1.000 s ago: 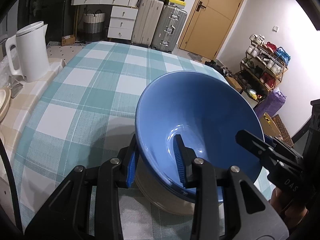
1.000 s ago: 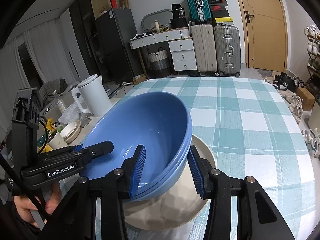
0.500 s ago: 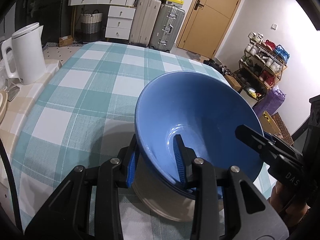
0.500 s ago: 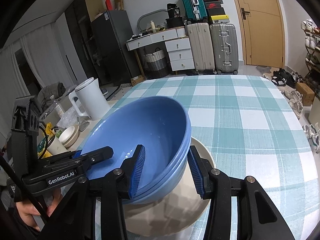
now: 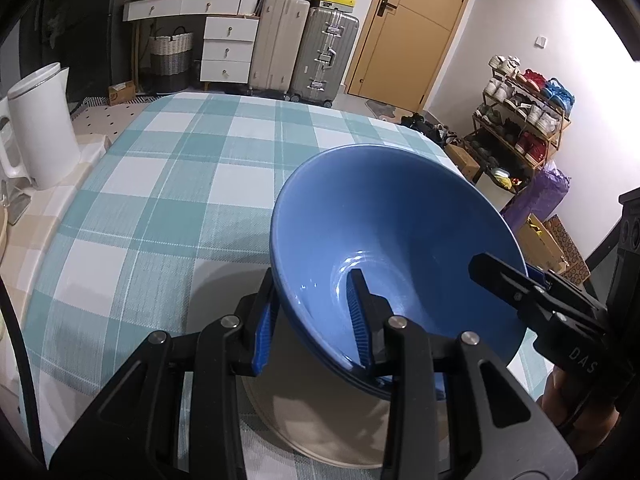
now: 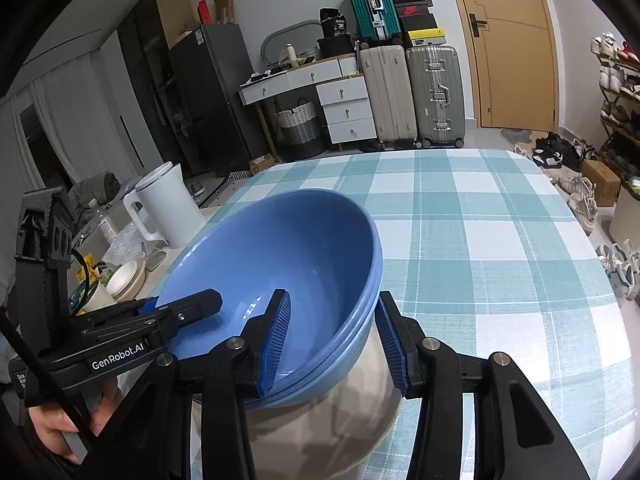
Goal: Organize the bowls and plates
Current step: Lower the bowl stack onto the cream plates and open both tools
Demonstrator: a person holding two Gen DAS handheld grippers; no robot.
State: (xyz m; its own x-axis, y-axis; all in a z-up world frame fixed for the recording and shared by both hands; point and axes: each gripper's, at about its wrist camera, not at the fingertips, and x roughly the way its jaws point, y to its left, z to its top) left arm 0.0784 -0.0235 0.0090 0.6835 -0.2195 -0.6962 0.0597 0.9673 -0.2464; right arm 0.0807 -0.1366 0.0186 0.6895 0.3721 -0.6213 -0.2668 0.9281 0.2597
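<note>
Kettle (image 5: 38,132) slid left, both grippers clamp blue bowls (image 6: 288,264), right view shows hand (image 6: 60,428)

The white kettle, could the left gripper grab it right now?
Probably not. The left gripper is clamped on the rim of the stacked blue bowls, so its jaws are full. The white kettle stands apart at the table's far left, with bare tablecloth between.

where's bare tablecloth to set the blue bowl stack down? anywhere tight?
Free: the checked tablecloth beyond the blue bowls, out to its far edge by the suitcases, and the stretch toward the shoe rack. Crowded: the side by the white kettle, with cups and clutter, and the near edge, taken by the beige plate.
</note>
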